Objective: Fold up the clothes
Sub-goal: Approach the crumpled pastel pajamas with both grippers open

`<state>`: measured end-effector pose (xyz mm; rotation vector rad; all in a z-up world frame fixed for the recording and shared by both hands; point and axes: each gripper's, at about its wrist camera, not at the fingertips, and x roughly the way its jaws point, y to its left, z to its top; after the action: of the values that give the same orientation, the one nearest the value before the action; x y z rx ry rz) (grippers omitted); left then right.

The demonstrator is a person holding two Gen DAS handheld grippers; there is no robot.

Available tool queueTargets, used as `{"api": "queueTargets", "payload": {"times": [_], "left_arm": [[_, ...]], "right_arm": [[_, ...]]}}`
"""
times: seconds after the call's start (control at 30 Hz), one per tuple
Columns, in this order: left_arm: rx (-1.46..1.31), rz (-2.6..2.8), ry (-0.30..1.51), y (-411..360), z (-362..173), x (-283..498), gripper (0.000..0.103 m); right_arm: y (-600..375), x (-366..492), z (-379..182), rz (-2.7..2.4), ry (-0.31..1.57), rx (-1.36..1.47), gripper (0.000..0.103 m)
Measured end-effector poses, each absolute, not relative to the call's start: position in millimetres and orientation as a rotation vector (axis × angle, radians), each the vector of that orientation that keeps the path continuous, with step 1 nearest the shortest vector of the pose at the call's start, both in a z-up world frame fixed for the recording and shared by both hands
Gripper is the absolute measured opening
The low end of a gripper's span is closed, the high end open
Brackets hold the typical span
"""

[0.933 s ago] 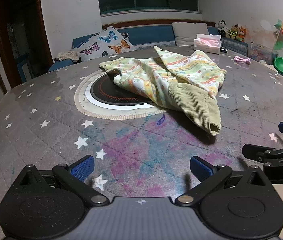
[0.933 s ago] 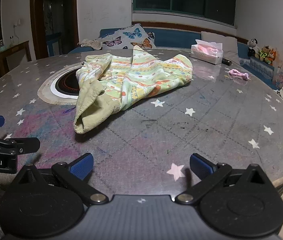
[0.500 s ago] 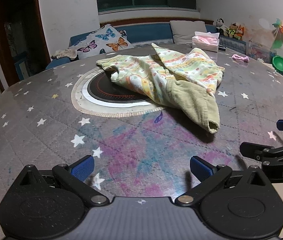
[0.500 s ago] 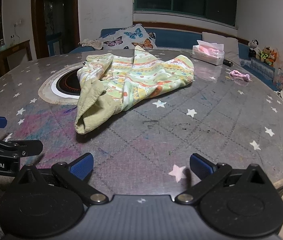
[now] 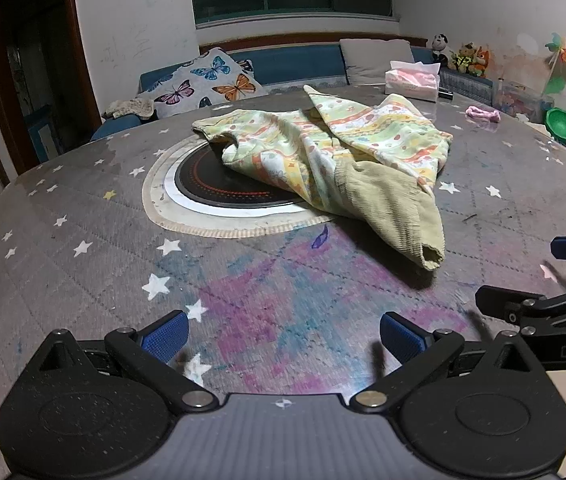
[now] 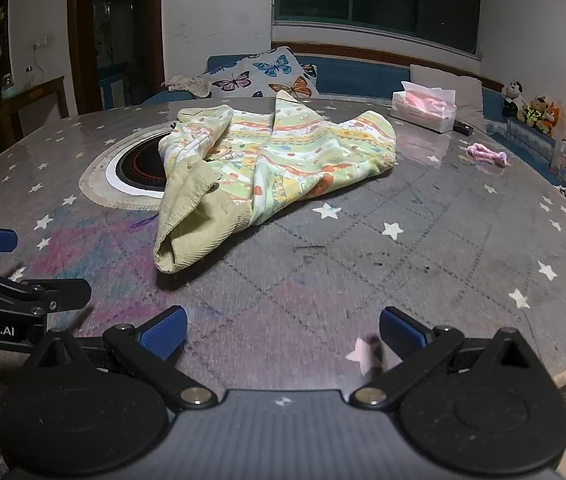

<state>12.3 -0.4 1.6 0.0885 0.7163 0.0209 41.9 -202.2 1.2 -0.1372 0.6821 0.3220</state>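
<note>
Clothing is what I work with: one crumpled garment of pale yellow-green printed cotton with an olive corduroy part (image 5: 335, 164) lies in a heap near the middle of the round grey table with white stars (image 5: 63, 248). Its far-left side covers a part of the black round cooktop with a white and beige ring (image 5: 219, 188) that is set in the table. The corduroy part (image 6: 195, 220) points toward me and ends in an open cuff, which rests flat on the table surface.

My left gripper (image 5: 283, 334) is over the near edge of the table, well apart from the garment. Its blue pads (image 5: 165, 334) stand wide from each other and I see only the table between them. My right gripper (image 6: 283, 332) is just beside it, also with the jaws spread and holding nothing. Each gripper shows at the side of the other's view.

Farther away on the table I see a white tissue box with pink tissue (image 6: 423, 112) and a small pink fabric piece (image 6: 487, 154), both well apart from the garment. Behind the table is a blue sofa (image 5: 303, 66) with a butterfly-print cushion (image 5: 211, 84).
</note>
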Motion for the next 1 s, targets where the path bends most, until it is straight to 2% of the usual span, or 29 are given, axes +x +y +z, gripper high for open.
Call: {"api": "queueTargets", "payload": {"times": [1.0], "left_arm": [[0.093, 0.051, 0.697, 17, 22, 59, 0.103]], "right_arm": [[-187, 91, 20, 0.377, 0.674, -0.149, 0.103]]}}
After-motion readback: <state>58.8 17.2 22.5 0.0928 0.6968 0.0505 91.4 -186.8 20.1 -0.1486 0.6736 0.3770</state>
